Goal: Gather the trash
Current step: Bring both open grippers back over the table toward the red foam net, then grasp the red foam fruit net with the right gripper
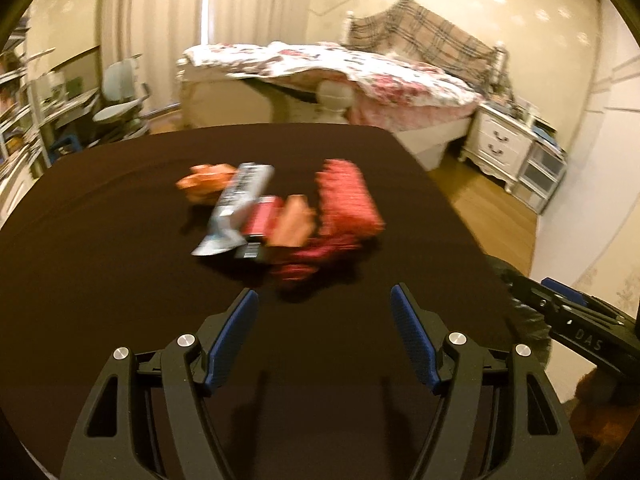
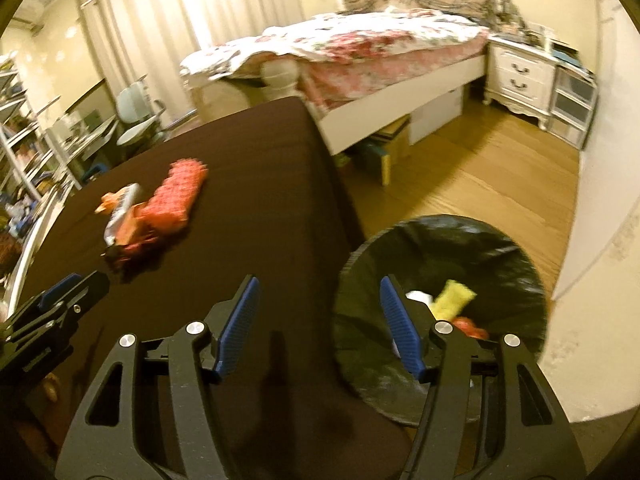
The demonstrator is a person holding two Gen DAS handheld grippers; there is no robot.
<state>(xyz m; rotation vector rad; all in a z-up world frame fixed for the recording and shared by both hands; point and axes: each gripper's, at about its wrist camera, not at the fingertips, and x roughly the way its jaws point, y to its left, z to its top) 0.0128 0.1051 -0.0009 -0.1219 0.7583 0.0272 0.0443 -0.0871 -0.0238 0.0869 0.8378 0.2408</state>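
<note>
A blurred heap of wrappers lies mid-table on the dark brown table [image 1: 120, 260]: a long red wrapper [image 1: 346, 196], a silver one [image 1: 236, 204], a crumpled orange one [image 1: 206, 184] and a small red packet [image 1: 262, 216]. My left gripper [image 1: 324, 292] hovers just short of the heap, open, nothing between its fingers. My right gripper [image 2: 319, 281] is open and empty over the table's right edge. Beside it stands a bin with a black liner [image 2: 500, 248], holding a yellow wrapper [image 2: 454, 298] and red scraps [image 2: 470, 326]. The heap's red wrapper [image 2: 176, 196] sits far left of the right gripper.
A bed with a floral cover [image 2: 360, 40] stands beyond the table, with a white nightstand [image 2: 520, 76] at its right. Wooden floor [image 2: 480, 168] lies between the table, bed and bin. A chair [image 1: 120, 96] and shelves [image 1: 16, 120] fill the left side.
</note>
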